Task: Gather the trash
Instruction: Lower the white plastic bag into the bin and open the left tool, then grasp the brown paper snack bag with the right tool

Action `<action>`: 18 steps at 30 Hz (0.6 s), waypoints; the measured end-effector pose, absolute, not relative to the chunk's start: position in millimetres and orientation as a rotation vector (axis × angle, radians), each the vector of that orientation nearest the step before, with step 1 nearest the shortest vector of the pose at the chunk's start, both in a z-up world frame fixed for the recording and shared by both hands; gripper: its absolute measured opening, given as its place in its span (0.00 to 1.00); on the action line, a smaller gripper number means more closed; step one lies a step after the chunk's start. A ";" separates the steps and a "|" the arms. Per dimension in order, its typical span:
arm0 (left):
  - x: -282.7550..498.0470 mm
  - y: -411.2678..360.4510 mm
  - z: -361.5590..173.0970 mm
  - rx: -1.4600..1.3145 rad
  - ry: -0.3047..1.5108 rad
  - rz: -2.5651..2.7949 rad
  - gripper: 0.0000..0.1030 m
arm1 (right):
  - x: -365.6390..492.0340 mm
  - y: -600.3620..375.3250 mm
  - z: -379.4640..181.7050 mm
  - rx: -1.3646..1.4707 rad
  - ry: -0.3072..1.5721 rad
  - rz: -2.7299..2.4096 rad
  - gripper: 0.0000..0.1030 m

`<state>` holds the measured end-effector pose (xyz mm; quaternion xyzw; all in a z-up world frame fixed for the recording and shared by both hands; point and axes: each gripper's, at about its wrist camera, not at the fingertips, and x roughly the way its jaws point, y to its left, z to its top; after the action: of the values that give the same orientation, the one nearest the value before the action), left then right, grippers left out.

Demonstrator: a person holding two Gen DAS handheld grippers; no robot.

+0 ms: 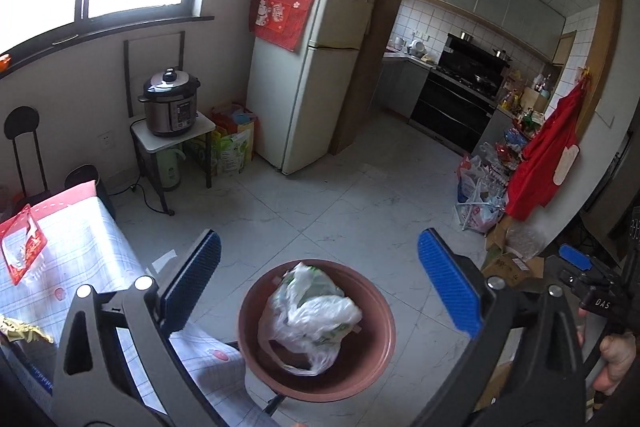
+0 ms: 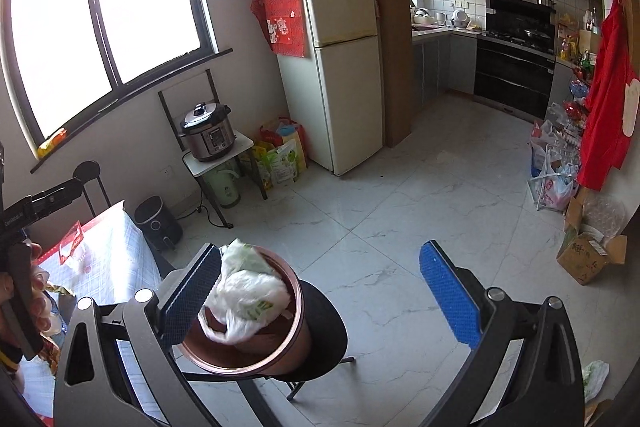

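Observation:
A brown round bin (image 1: 372, 359) stands on a black stool beside the table and holds a crumpled white plastic bag (image 1: 316, 319). My left gripper (image 1: 320, 287) is open and empty, held above the bin. In the right wrist view the bin (image 2: 292, 339) and the bag (image 2: 248, 291) sit just right of my left finger. My right gripper (image 2: 320, 291) is open and empty above the stool (image 2: 324, 331). A red and clear wrapper (image 1: 22, 247) and a gold wrapper (image 1: 24, 333) lie on the table. Another white bag (image 2: 596, 379) lies on the floor at the right.
The table (image 1: 80, 267) with a checked cloth is at the left. A fridge (image 1: 308, 67), a pressure cooker (image 1: 172, 103) on a small stand, a black chair (image 1: 24, 147), cardboard boxes (image 2: 588, 255) and bags (image 1: 480, 195) line the room's edges. White tiled floor (image 1: 340, 203) lies ahead.

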<state>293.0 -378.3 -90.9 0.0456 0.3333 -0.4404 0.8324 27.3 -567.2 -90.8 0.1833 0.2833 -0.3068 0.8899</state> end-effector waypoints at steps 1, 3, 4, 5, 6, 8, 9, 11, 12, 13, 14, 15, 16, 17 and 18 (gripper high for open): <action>294.9 -366.2 -86.7 0.093 0.702 -0.914 0.95 | 29.7 -565.4 -89.1 0.379 0.585 -0.634 0.95; 297.1 -338.2 -77.5 0.087 0.686 -0.866 0.95 | 36.3 -559.8 -85.7 0.374 0.580 -0.621 0.95; 298.9 -324.7 -73.2 0.084 0.677 -0.840 0.95 | 39.8 -555.2 -83.3 0.370 0.578 -0.612 0.95; 300.0 -309.9 -68.4 0.081 0.669 -0.809 0.95 | 43.5 -551.2 -81.2 0.367 0.577 -0.602 0.95; 301.1 -294.7 -63.7 0.076 0.659 -0.780 0.94 | 48.2 -546.1 -79.3 0.363 0.575 -0.591 0.95; 302.8 -261.5 -54.0 0.059 0.644 -0.718 0.95 | 57.9 -534.4 -75.9 0.354 0.574 -0.564 0.95; 303.9 -243.8 -50.6 0.049 0.638 -0.687 0.95 | 64.1 -528.1 -73.6 0.348 0.574 -0.550 0.95; 297.2 -207.3 -43.4 0.035 0.621 -0.620 0.95 | 75.3 -513.0 -70.1 0.334 0.574 -0.520 0.95; 295.5 -188.8 -41.4 0.035 0.611 -0.584 0.95 | 80.7 -505.3 -68.6 0.328 0.574 -0.504 0.95; 292.6 -170.3 -38.8 0.036 0.602 -0.549 0.95 | 85.6 -497.2 -66.8 0.322 0.572 -0.488 0.95; 292.0 -150.9 -36.9 0.035 0.596 -0.513 0.95 | 90.6 -489.2 -65.8 0.316 0.572 -0.472 0.95; 289.1 -131.1 -37.1 0.032 0.593 -0.475 0.95 | 96.6 -481.7 -64.1 0.311 0.575 -0.456 0.95; 290.6 -109.8 -38.1 0.027 0.594 -0.439 0.95 | 102.6 -473.7 -63.9 0.305 0.581 -0.438 0.95; 290.9 -87.5 -39.7 0.019 0.597 -0.397 0.95 | 108.7 -465.3 -64.2 0.299 0.588 -0.420 0.95; 288.8 -66.8 -42.0 0.009 0.602 -0.356 0.95 | 114.0 -456.8 -64.7 0.291 0.594 -0.402 0.95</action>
<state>288.8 -66.8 -42.0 0.0043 0.2951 -0.1742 0.9394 114.0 -456.8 -64.7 0.1420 0.2896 -0.1962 0.9260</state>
